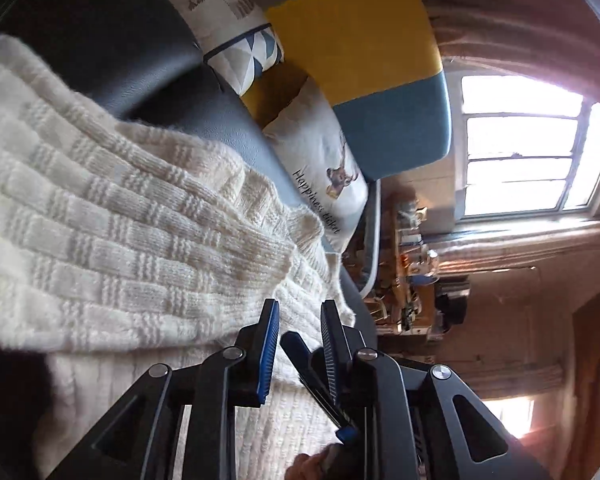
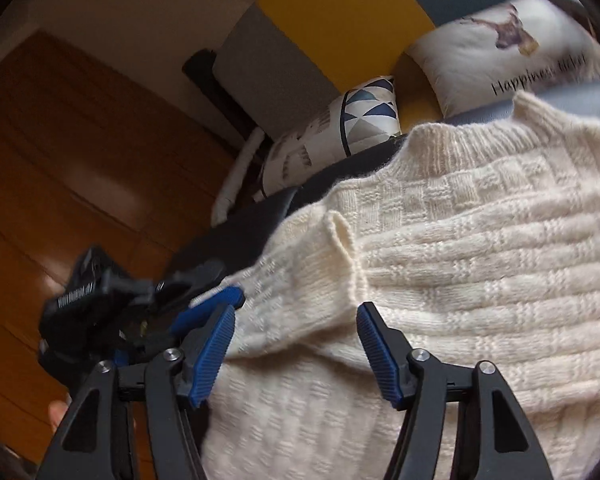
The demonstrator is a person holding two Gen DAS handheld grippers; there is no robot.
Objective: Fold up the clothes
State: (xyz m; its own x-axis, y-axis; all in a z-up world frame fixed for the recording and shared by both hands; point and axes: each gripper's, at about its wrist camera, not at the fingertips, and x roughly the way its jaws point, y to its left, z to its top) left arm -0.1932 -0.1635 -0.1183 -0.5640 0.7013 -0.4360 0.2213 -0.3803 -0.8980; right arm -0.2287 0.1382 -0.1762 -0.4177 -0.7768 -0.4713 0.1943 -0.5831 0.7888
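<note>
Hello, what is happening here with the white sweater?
A person holds a gripper in each hand and is folding a cream knitted sweater on a dark seat. The sweater is already doubled over in part. The right gripper has its jaws wide open over a fold. The left gripper has its jaws a little apart at the sweater's edge, gripping nothing that I can see. Cushions lie behind.

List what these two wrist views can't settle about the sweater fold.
- Sweater outline: cut off by the right and bottom edges in the right wrist view, by the left edge in the left wrist view, so the fold stage is unclear.
- Left gripper: jaws stand slightly apart over the knit; the view does not show whether they pinch it.
- Right gripper: open; its fingers hide the fabric edge beneath.
- Pillow lettering: partly blurred.
</note>
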